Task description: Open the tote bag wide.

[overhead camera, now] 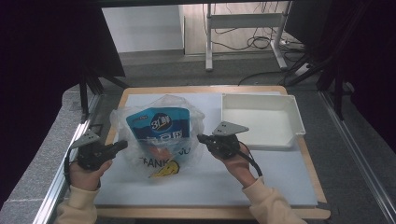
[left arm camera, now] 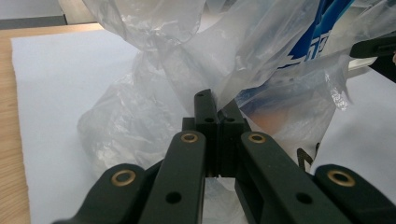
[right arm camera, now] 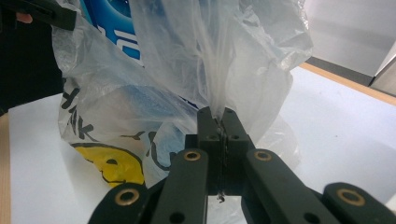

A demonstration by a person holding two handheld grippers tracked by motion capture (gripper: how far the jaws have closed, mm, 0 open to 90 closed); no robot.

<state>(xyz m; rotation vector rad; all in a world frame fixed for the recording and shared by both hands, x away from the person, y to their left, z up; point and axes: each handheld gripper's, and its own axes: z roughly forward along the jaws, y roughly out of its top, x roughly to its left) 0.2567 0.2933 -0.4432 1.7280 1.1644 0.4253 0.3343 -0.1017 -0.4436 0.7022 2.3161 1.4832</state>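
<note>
We had both tongs clamped on the clear plastic bag (overhead camera: 159,135): left gripper (overhead camera: 122,145) on its left edge, right gripper (overhead camera: 201,138) on its right. It sat mid-mat, blue pouch (overhead camera: 159,123) inside. Next, probably: spread the mouth, steady tension, no tearing.

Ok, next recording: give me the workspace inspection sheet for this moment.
Surface: white sheet on a wooden board.
Job's things: clear plastic bag holding a blue packet.
Clutter: white tray at the right, nothing seen inside.
Grippers: left gripper and right gripper each shut on bag film, on opposite sides.
Cables: black cable trails from the right gripper; floor cables behind.
Surroundings: grey floor, metal frame legs.
</note>
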